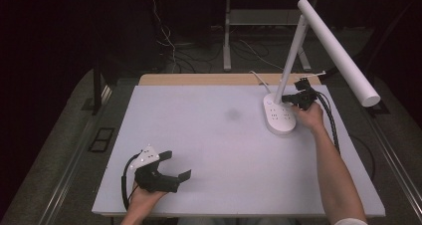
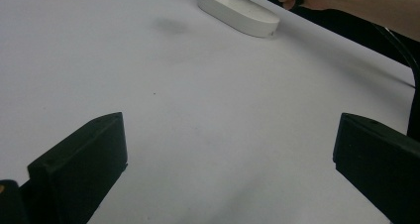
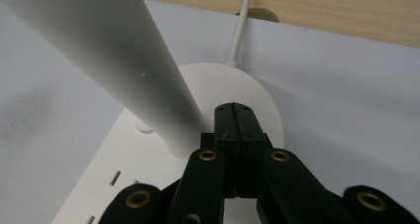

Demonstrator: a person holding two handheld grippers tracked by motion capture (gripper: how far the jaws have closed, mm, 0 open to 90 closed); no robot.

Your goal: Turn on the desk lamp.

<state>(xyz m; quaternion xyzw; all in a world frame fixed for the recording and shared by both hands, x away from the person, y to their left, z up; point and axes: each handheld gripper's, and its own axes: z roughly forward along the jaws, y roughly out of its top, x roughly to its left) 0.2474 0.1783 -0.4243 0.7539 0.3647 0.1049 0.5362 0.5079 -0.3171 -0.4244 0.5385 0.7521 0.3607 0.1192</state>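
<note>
A white desk lamp stands at the back right of the table, with an oval base (image 1: 278, 119) that has socket slots, a slanted stem (image 1: 292, 51) and a long tube head (image 1: 338, 48). My right gripper (image 1: 287, 101) is shut with nothing between its jaws. In the right gripper view its closed tips (image 3: 234, 111) sit just over the round end of the base (image 3: 257, 92), right beside the foot of the stem (image 3: 109, 50); whether they touch it I cannot tell. My left gripper (image 1: 176, 165) rests open near the front left, its jaws (image 2: 230, 135) spread wide over bare table.
The lamp's white cable (image 3: 240, 30) runs off the back of the base toward the wooden table edge (image 3: 322, 11). A faint dark smudge (image 1: 232, 114) marks the white mat (image 1: 209, 150) in the middle. The lamp base (image 2: 237, 13) lies far ahead of the left gripper.
</note>
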